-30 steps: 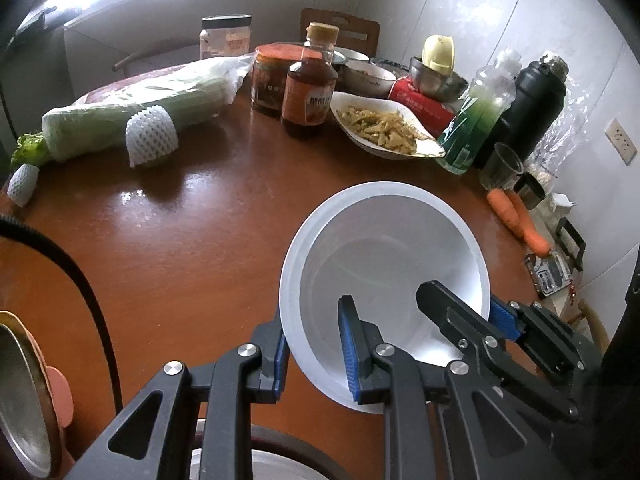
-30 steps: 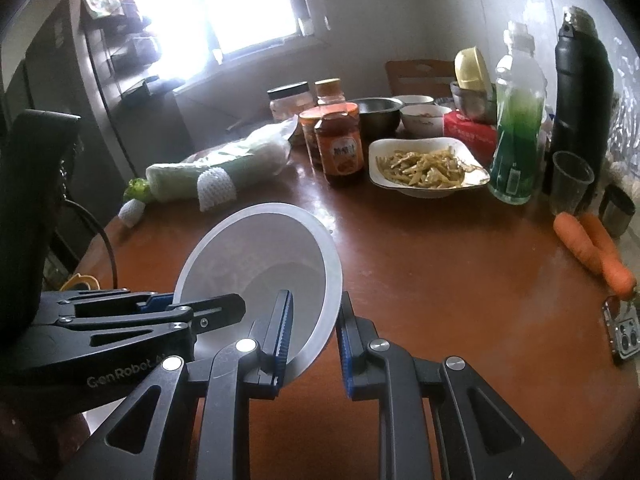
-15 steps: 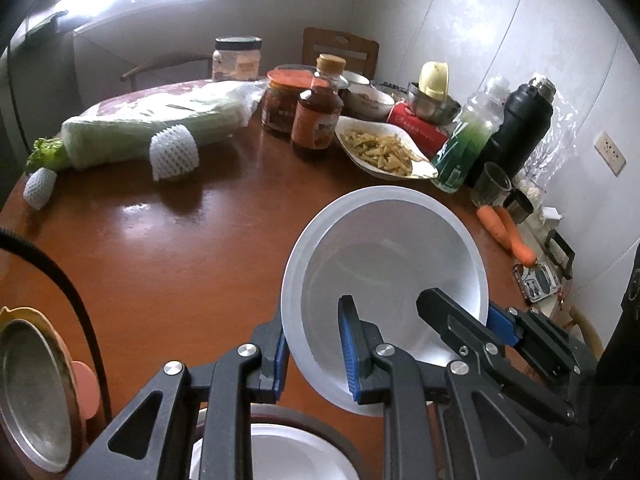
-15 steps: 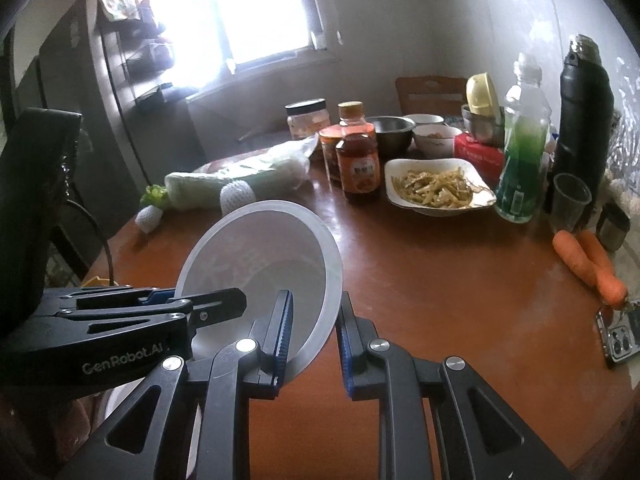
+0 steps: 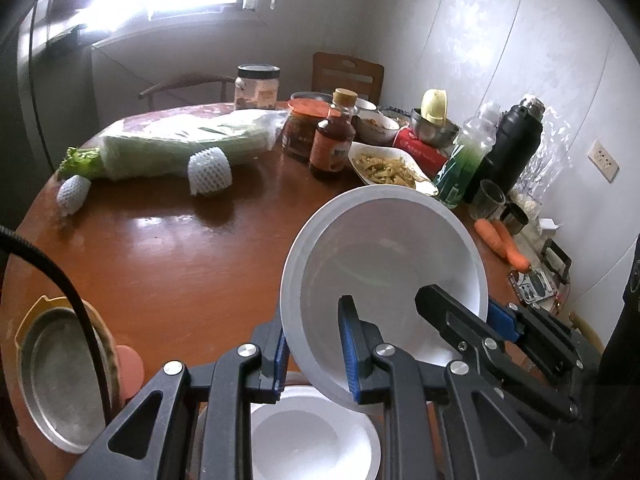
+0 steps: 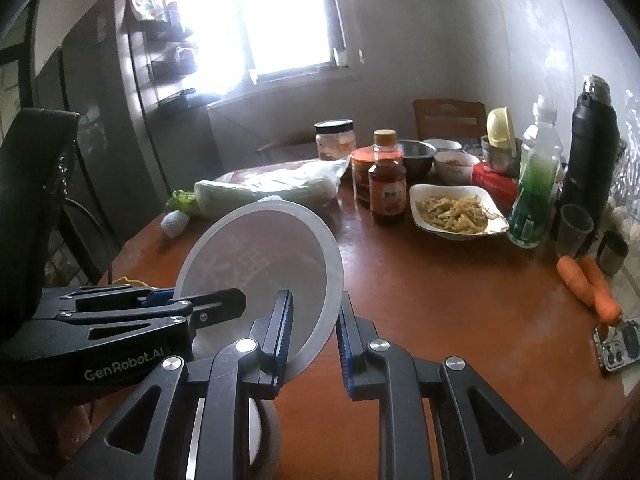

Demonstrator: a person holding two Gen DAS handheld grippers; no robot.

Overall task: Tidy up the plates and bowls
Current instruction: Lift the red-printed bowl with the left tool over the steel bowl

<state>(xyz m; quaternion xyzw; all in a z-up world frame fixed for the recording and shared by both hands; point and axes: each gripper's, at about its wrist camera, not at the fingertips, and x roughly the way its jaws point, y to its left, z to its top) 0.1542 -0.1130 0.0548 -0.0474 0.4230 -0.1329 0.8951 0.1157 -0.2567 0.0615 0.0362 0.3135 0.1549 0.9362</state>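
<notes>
A translucent white plastic bowl [image 5: 384,256] is held in the air above the brown table, tilted. My left gripper [image 5: 314,350] is shut on its near-left rim. My right gripper [image 6: 312,338] is shut on its right rim; it also shows in the left wrist view [image 5: 460,320] reaching in from the right. The bowl shows in the right wrist view [image 6: 264,264] too. Below my left gripper sits a white bowl [image 5: 308,436] on the table's near edge. A metal plate [image 5: 60,376] lies at the left edge.
At the back of the table [image 5: 180,264] stand a wrapped cabbage [image 5: 180,148], jars, a sauce bottle [image 5: 334,136], a dish of food [image 5: 388,168], a green bottle [image 5: 464,160] and a black flask [image 5: 508,148]. Carrots [image 5: 500,240] and a phone [image 5: 532,284] lie at the right.
Both grippers have lifted the bowl higher and drawn it back toward the near edge. The white bowl below and the metal plate have come into fuller view.
</notes>
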